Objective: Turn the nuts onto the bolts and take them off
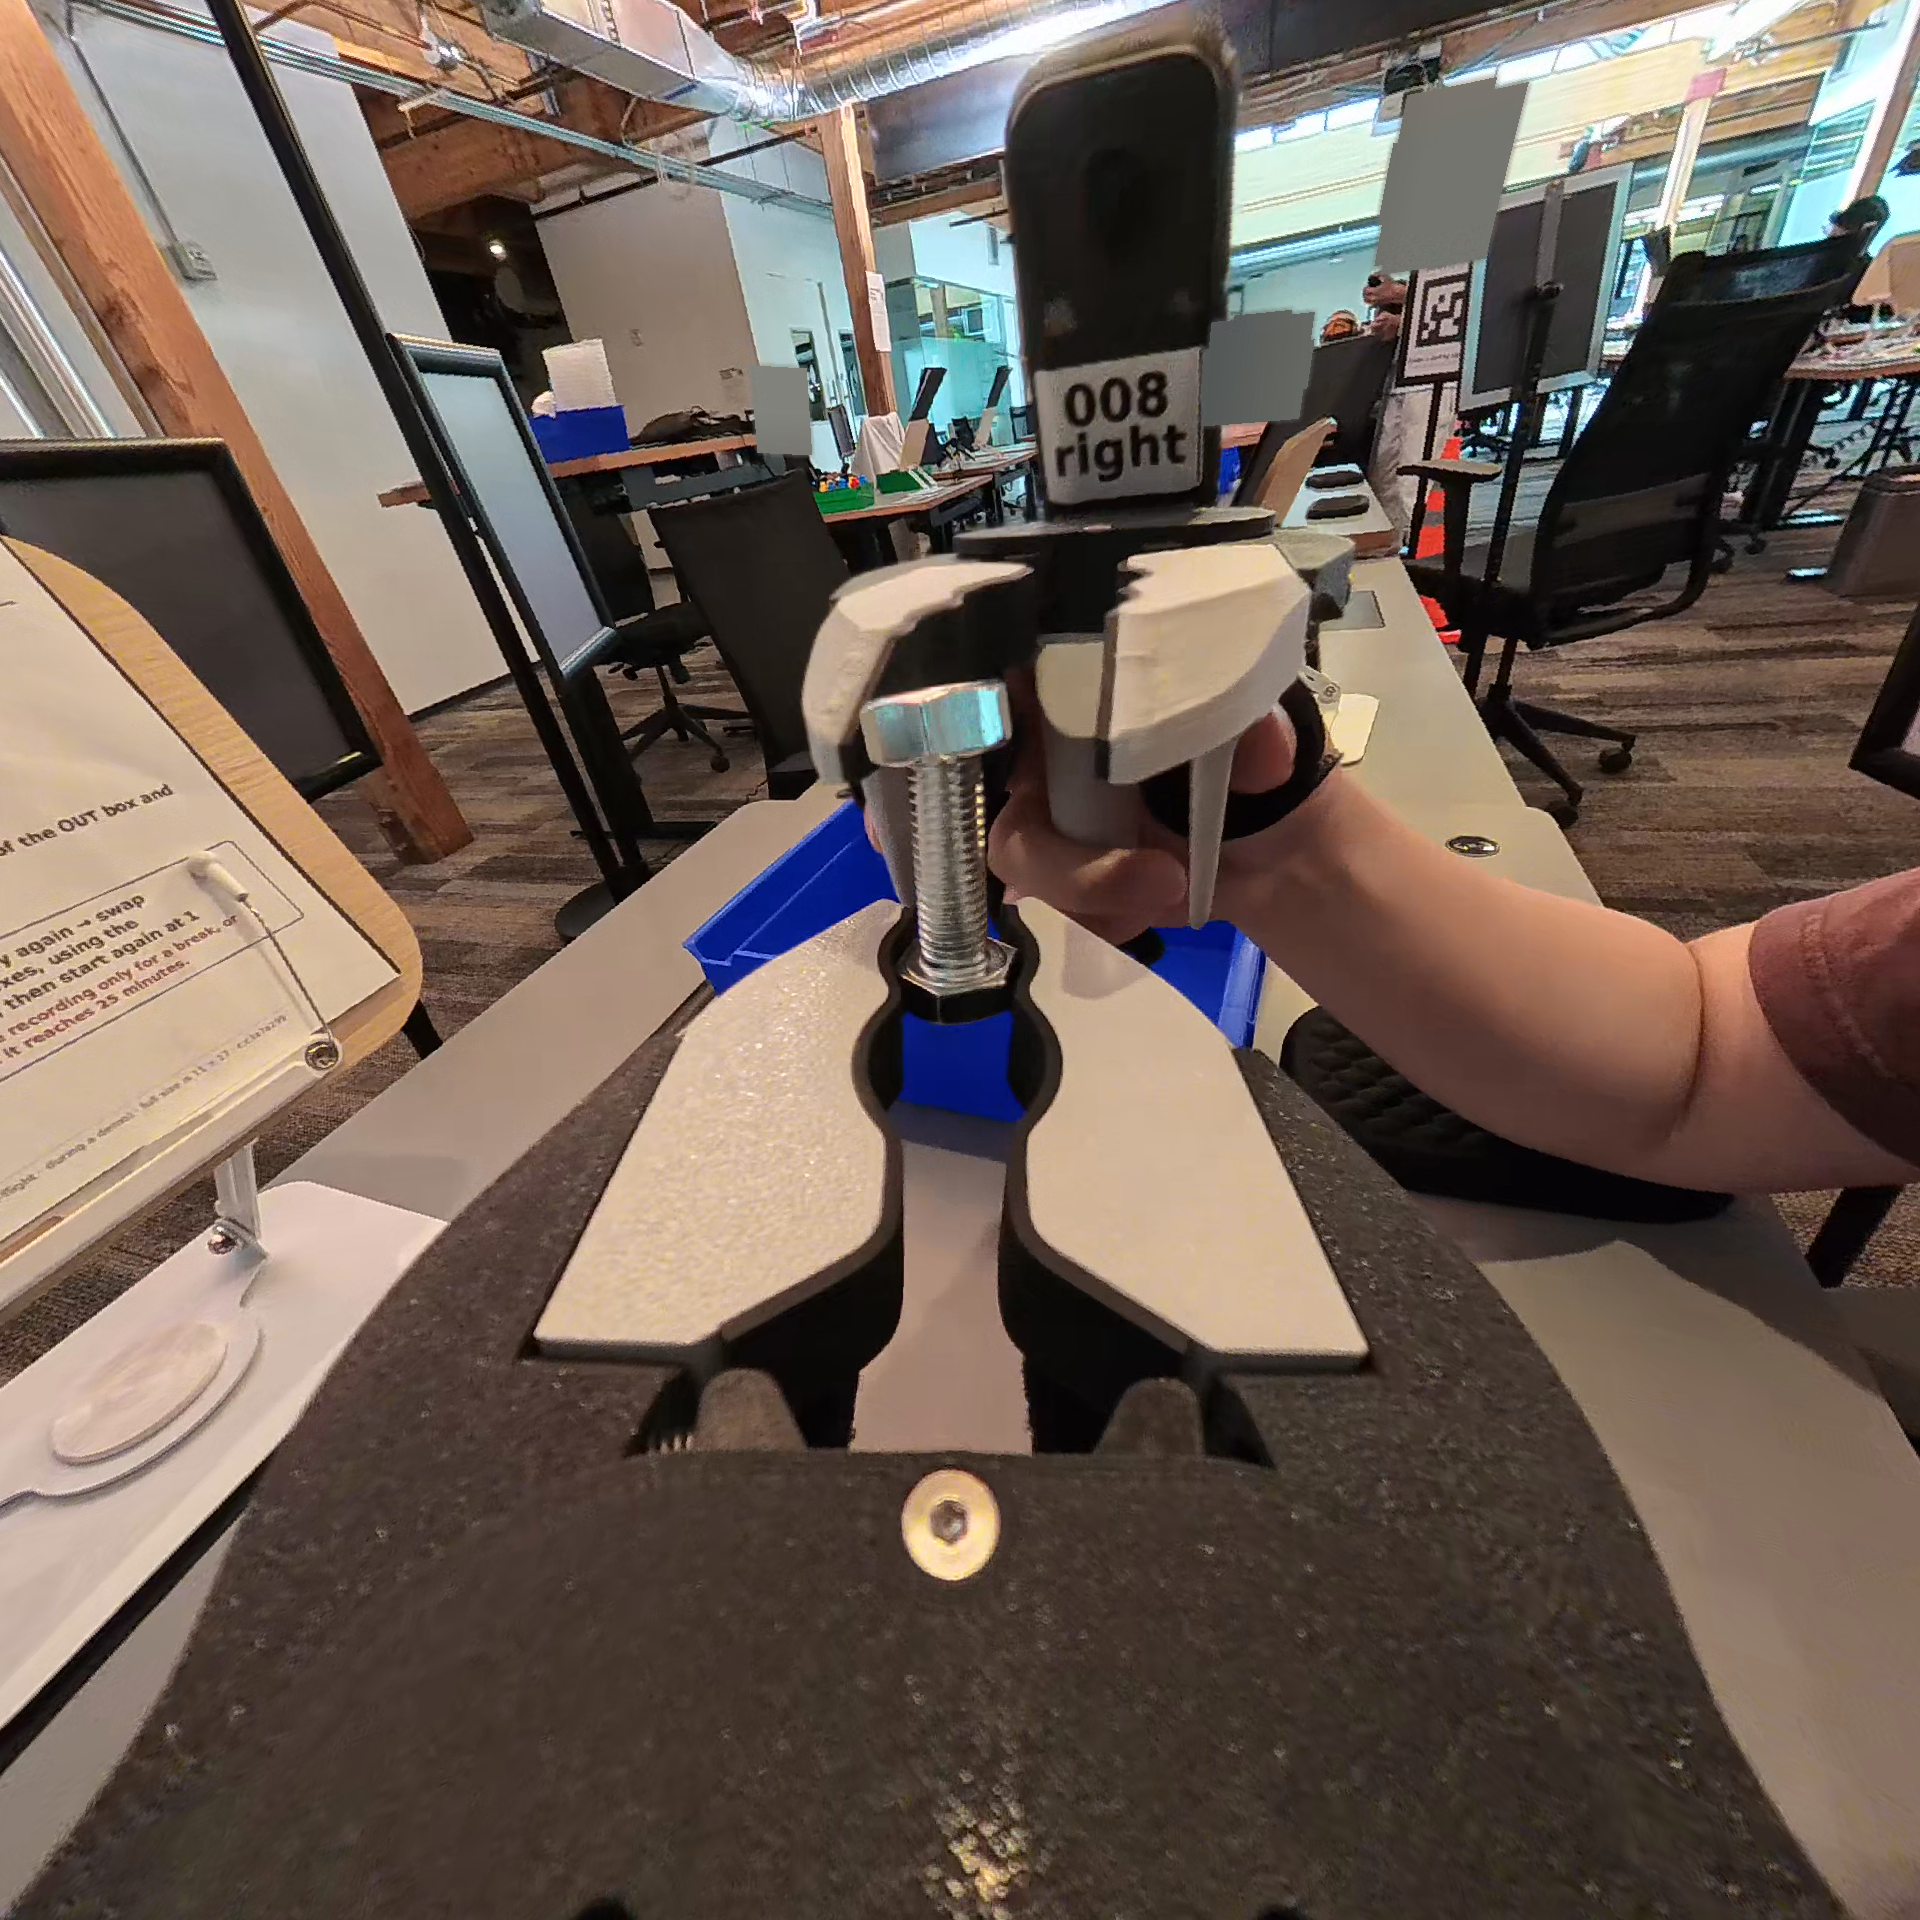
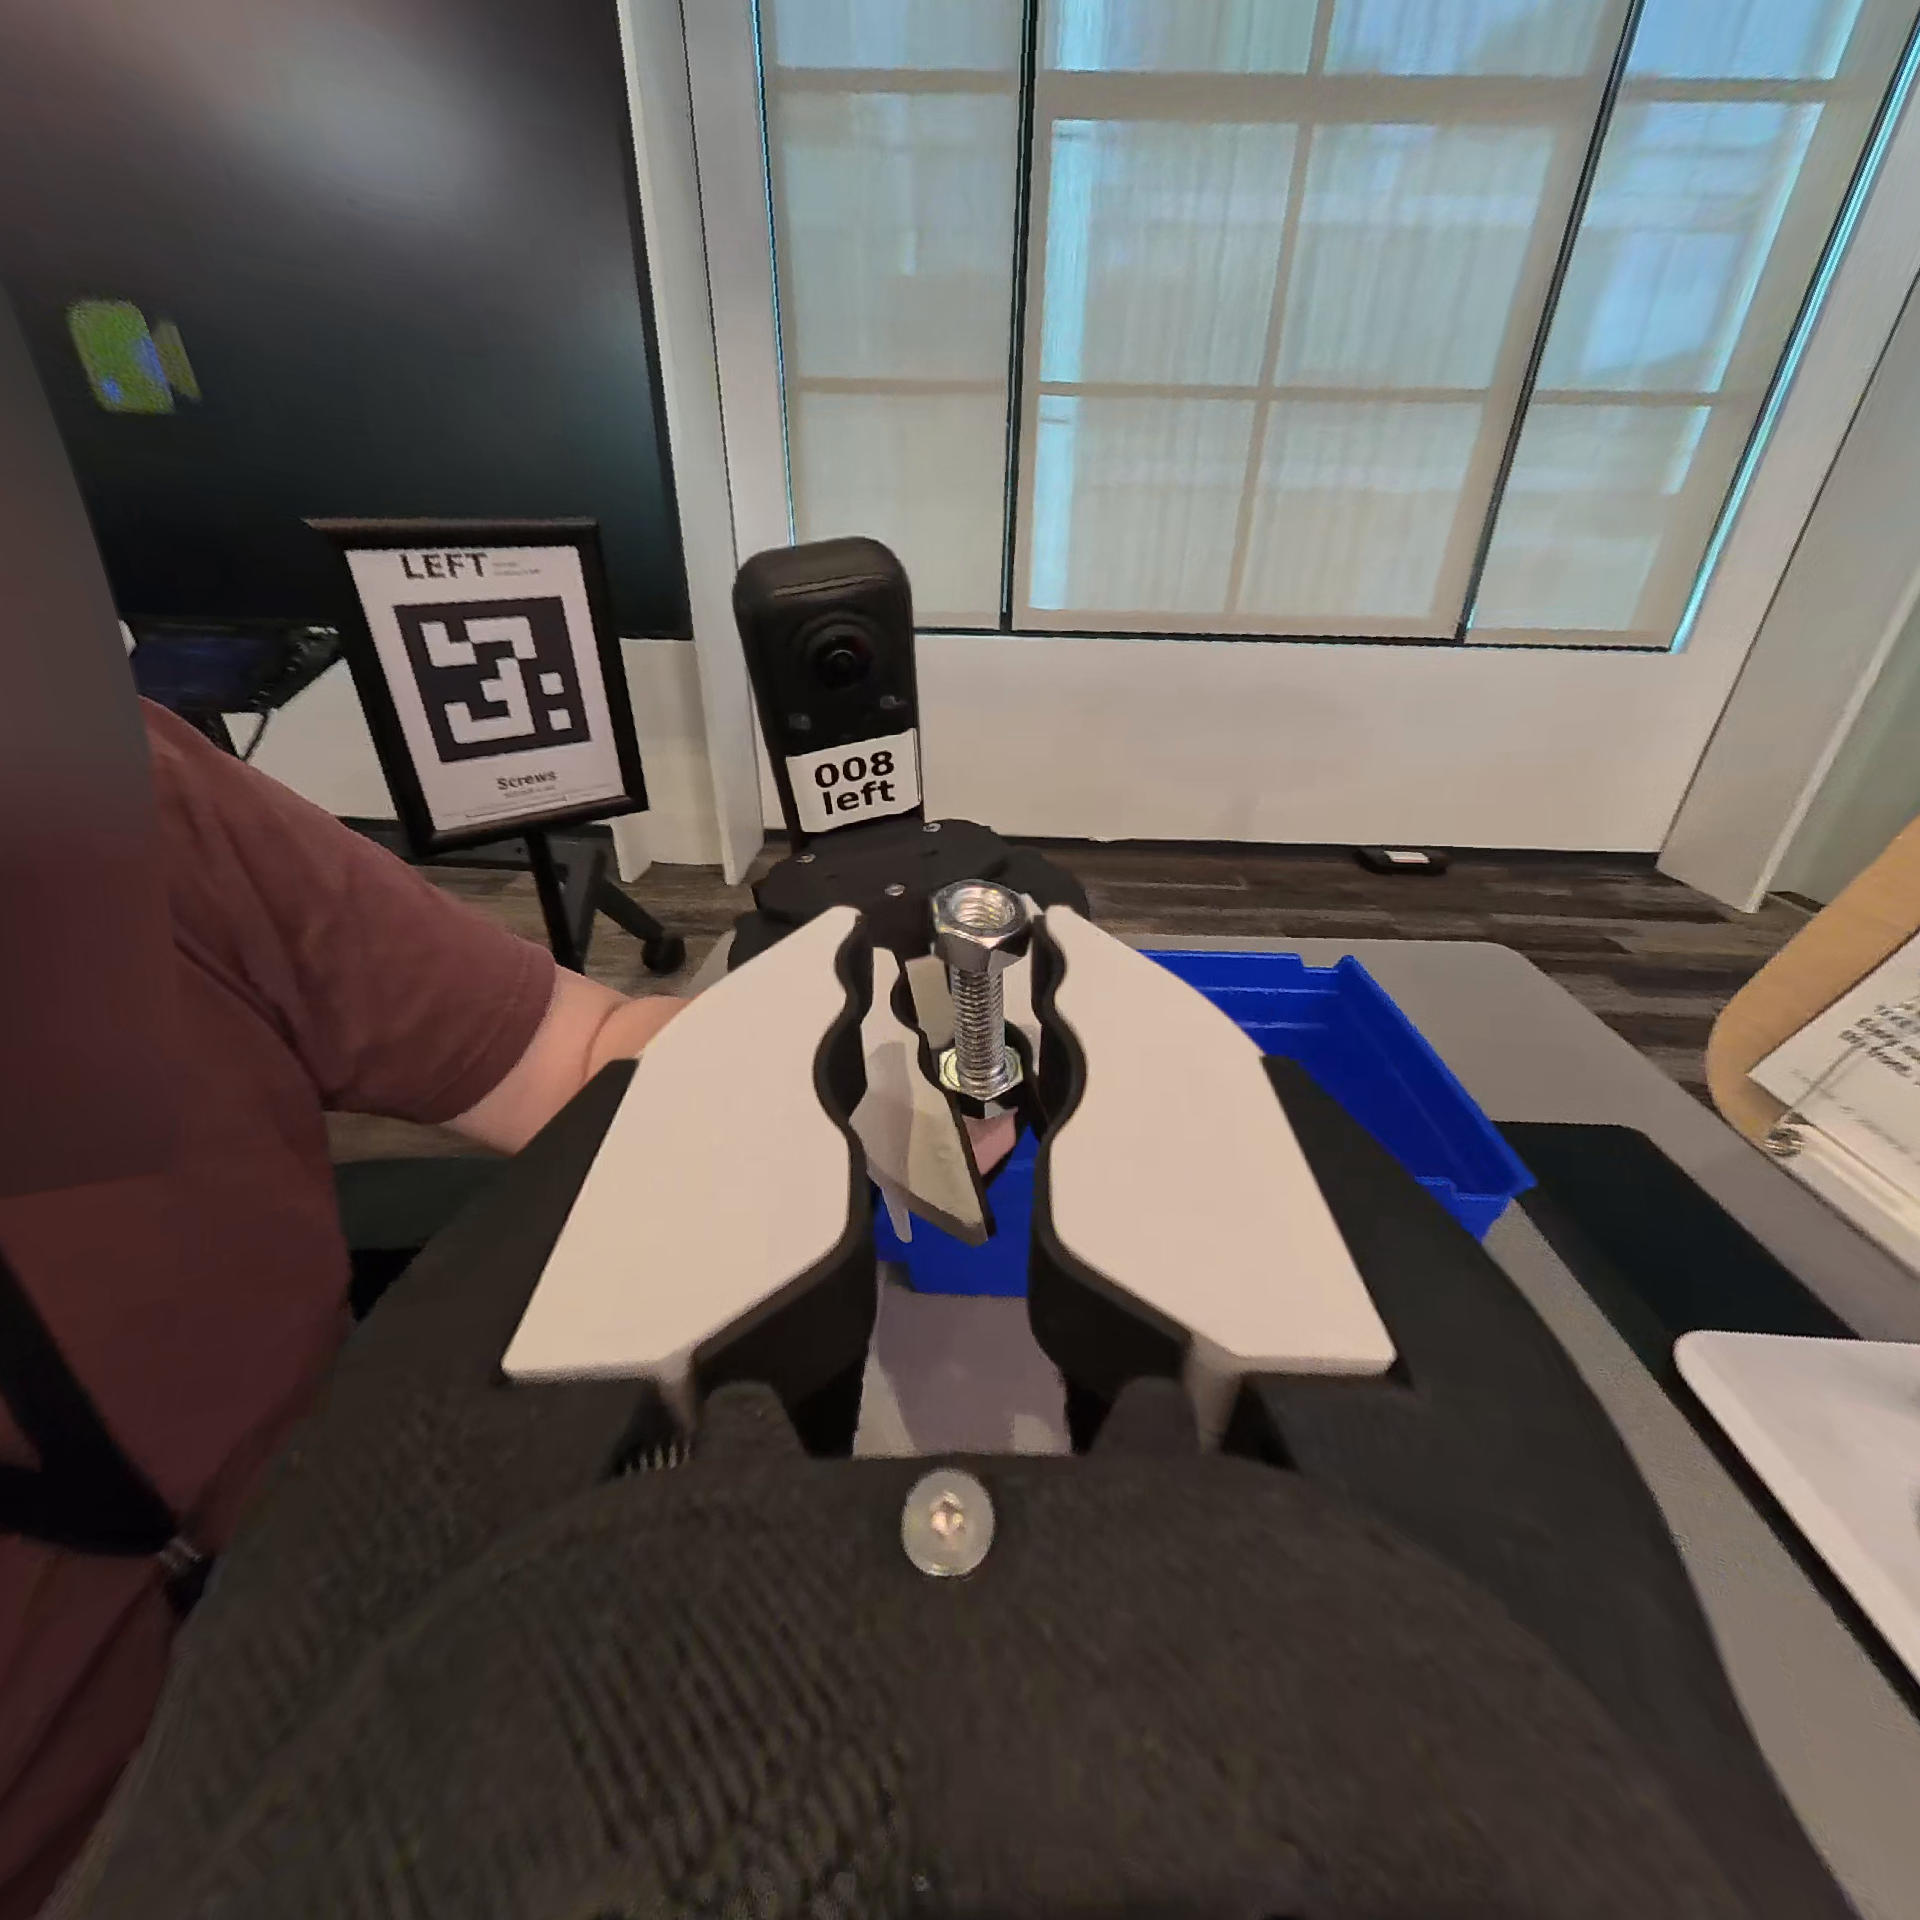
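The left gripper (image 1: pixel 956 987) is clenched around the nut (image 1: pixel 956 979), which sits at the far end of the thread, away from the head; the right gripper (image 2: pixel 982 1075) is clenched on the bolt (image 1: pixel 943 821) at its hexagonal head (image 1: pixel 935 724), so the bolt is stretched between the two grippers, in the air above the blue bin (image 1: pixel 800 914) on the grey surface (image 1: pixel 1382 665). In the right wrist view the nut (image 2: pixel 981 922) shows its open hole, and the end of the bolt seems only just inside it; most of the thread (image 2: pixel 977 1013) is bare. I judge that the nut is at the very start of going on, or at the last turns of coming off; from these views I cannot tell which direction. The next move calls for one gripper to hold steady while the other turns about the long axis of the bolt, with both kept in one line so the thread does not jam; if the nut comes free, it could drop, probably into the bin below. A sign on a stand (image 1: pixel 156 935) is at the left.
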Demonstrator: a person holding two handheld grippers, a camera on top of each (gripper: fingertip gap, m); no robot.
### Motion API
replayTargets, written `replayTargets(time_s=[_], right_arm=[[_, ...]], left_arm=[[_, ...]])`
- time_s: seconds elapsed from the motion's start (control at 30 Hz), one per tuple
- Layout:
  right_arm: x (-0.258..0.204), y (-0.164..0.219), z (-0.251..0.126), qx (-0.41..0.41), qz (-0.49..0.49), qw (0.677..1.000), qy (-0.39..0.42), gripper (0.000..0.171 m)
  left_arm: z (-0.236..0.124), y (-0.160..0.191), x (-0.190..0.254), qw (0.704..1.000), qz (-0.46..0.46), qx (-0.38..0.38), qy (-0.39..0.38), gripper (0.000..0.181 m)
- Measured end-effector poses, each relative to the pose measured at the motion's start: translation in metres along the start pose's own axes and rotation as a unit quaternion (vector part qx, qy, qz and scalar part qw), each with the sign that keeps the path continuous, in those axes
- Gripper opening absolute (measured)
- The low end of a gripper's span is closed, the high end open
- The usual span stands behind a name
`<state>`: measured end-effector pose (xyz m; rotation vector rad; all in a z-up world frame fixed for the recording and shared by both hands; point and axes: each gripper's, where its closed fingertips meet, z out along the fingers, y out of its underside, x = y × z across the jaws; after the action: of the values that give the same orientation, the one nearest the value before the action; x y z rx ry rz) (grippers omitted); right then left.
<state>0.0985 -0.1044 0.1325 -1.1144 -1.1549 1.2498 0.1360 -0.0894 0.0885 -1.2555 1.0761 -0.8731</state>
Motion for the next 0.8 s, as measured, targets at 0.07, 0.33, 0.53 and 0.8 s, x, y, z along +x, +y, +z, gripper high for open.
replayTargets(time_s=[0.07, 0.33, 0.53, 0.8], right_arm=[[0.0, -0.002, -0.001, 0.011, 0.017, 1.0, -0.009, 0.026], [-0.004, 0.002, -0.005, -0.005, 0.039, 0.998, -0.039, 0.018], [-0.012, 0.006, -0.013, -0.035, 0.02, 0.997, -0.061, 0.018], [0.021, 0.008, -0.002, -0.022, 0.042, 0.997, 0.057, 0.018]], left_arm=[[0.0, -0.001, 0.001, 1.0, 0.0, 0.001, 0.001, 0.015], [0.002, 0.004, 0.009, 0.999, 0.007, -0.021, 0.024, 0.015], [0.005, 0.007, 0.023, 0.997, 0.013, -0.033, 0.062, 0.015], [0.0, 0.013, -0.011, 0.998, -0.026, -0.052, -0.027, 0.015]])
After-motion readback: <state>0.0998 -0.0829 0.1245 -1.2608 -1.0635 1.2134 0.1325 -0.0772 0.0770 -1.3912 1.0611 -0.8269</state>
